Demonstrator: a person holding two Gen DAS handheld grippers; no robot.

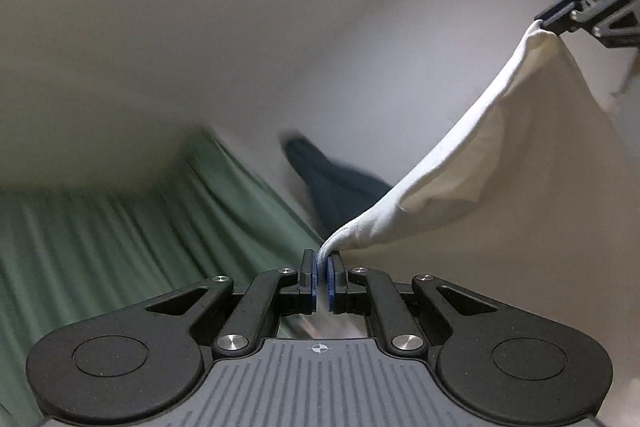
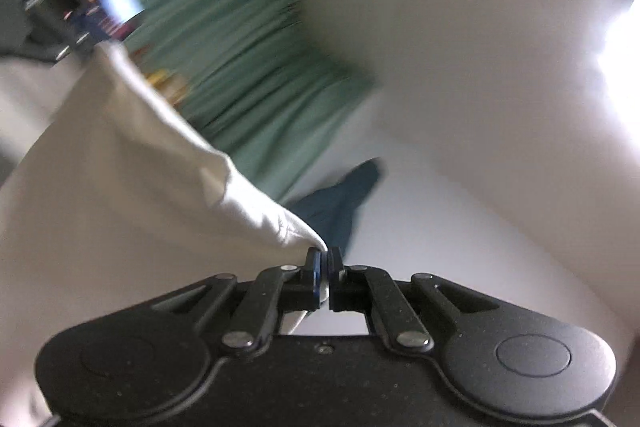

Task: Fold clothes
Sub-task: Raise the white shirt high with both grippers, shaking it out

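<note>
A white garment (image 1: 472,147) hangs stretched in the air between both grippers. My left gripper (image 1: 322,263) is shut on one corner of it, the cloth pinched between the blue pads. My right gripper (image 2: 325,257) is shut on the other corner of the white garment (image 2: 120,155). In the left wrist view the right gripper (image 1: 554,21) shows at the upper right with the cloth hanging from it. In the right wrist view the left gripper (image 2: 86,27) is a blurred shape at the upper left. A dark blue garment (image 1: 340,187) lies on the pale surface beyond, also the dark blue garment (image 2: 340,203).
A green pleated curtain (image 1: 120,227) hangs at the left behind the pale surface (image 1: 280,47). The curtain (image 2: 240,47) fills the upper middle of the right wrist view. Bright light (image 2: 616,39) glares at the right edge. Both views are motion-blurred.
</note>
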